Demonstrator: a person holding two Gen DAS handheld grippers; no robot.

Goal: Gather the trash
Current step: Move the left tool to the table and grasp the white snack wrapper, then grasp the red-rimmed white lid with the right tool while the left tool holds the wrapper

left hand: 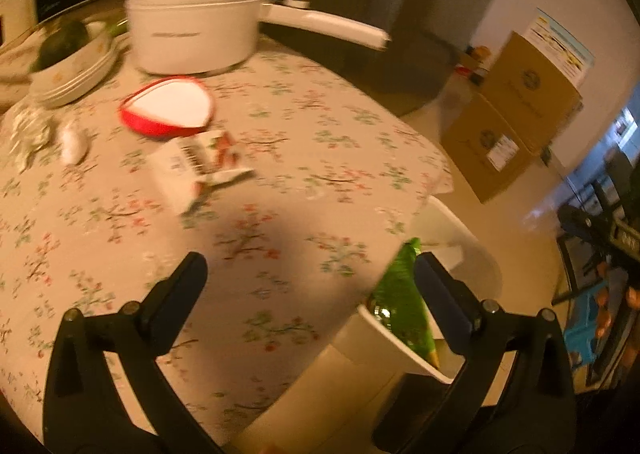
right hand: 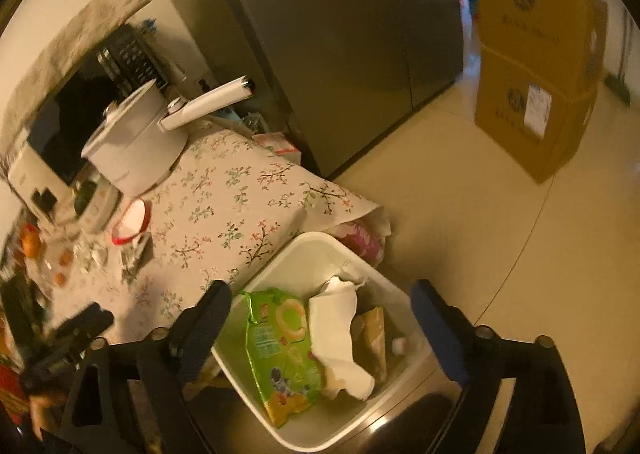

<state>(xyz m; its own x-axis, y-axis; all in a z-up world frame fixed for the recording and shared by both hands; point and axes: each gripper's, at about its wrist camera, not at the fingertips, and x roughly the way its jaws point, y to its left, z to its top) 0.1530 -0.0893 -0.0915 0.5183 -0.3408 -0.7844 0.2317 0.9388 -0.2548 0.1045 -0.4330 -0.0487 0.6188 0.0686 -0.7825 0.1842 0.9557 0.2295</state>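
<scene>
A white trash bin [right hand: 304, 250] stands on the floor against the table's edge. In it lie a green snack bag [right hand: 280, 350], crumpled white paper [right hand: 336, 330] and a brown wrapper [right hand: 372, 338]. My right gripper [right hand: 320, 330] is open and empty, right above the bin. My left gripper [left hand: 310, 286] is open and empty above the floral tablecloth [left hand: 280, 158], near the table's edge. The bin [left hand: 392, 350] and the green bag [left hand: 400, 298] show by its right finger. A flattened white and red carton [left hand: 196, 166] and crumpled wrappers [left hand: 28, 134] lie on the table.
On the table stand a white pot with a long handle [left hand: 196, 14], a red-rimmed white dish [left hand: 168, 106], stacked bowls [left hand: 72, 70] and a small white bottle [left hand: 74, 142]. Cardboard boxes [right hand: 532, 66] stand on the floor by a grey fridge [right hand: 340, 34].
</scene>
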